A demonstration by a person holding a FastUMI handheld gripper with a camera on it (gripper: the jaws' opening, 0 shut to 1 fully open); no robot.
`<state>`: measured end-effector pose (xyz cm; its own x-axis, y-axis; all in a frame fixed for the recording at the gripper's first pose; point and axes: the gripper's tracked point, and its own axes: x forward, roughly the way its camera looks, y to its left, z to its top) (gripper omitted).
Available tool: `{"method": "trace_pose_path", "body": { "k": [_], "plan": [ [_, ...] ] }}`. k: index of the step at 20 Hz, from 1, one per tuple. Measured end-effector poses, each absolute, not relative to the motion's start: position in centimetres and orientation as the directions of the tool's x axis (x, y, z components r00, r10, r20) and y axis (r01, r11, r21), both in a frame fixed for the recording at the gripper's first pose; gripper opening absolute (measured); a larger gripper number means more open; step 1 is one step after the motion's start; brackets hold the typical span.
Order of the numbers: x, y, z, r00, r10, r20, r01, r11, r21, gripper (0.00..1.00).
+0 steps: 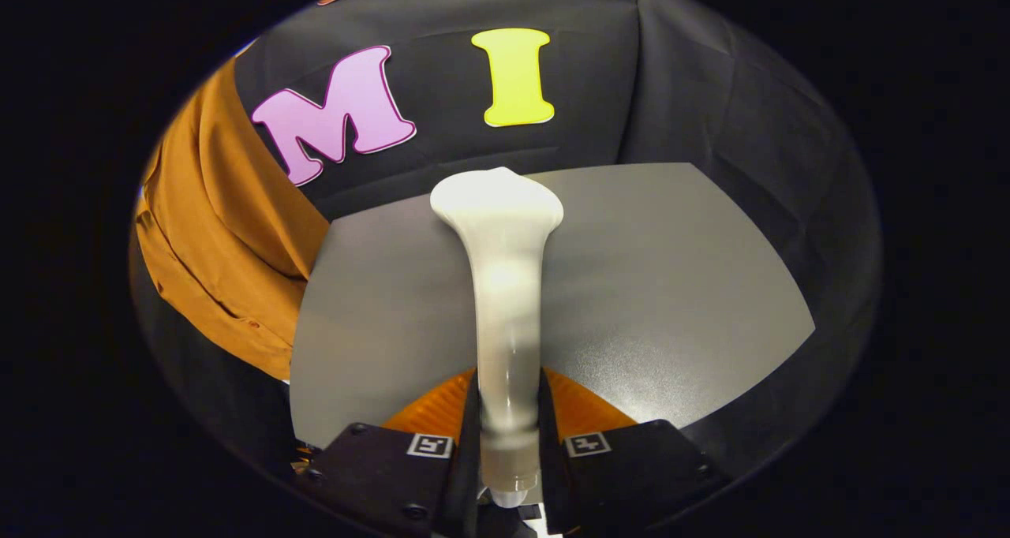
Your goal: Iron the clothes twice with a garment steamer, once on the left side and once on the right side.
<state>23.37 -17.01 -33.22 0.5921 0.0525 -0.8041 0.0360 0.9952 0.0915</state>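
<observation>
On your left, the orange garment (225, 238) hangs against the booth wall, beside the grey table (671, 285). Your gripper (509, 435) is closed on the handle of the white steamer (505, 285), both fingers pressing it. The steamer head points forward over the table, apart from the garment.

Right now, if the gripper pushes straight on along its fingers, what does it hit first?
The gripper is shut on the white plastic garment steamer, whose flared head leads. Straight ahead, the head probably meets the black cloth wall behind the grey table; depth is unclear. The orange garment hangs left.
</observation>
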Motion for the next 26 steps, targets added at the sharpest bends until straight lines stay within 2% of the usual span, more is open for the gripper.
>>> {"method": "trace_pose_path", "body": {
  "k": [3,9,16,22,26],
  "plan": [
    [23.1,-17.4,-31.6,0.675,0.055,-0.736,0.05,0.991,0.121,0.27],
    [20.3,-16.3,-22.7,0.85,-0.015,-0.527,0.066,0.995,0.079,0.26],
    [15.4,-5.5,-16.9,0.941,0.036,-0.336,-0.018,0.998,0.056,0.26],
    [14.6,4.2,-16.9,0.952,0.099,-0.29,-0.098,0.995,0.018,0.26],
    [16.0,8.0,-18.4,0.956,0.093,-0.279,-0.102,0.995,-0.018,0.26]
  ]
}}
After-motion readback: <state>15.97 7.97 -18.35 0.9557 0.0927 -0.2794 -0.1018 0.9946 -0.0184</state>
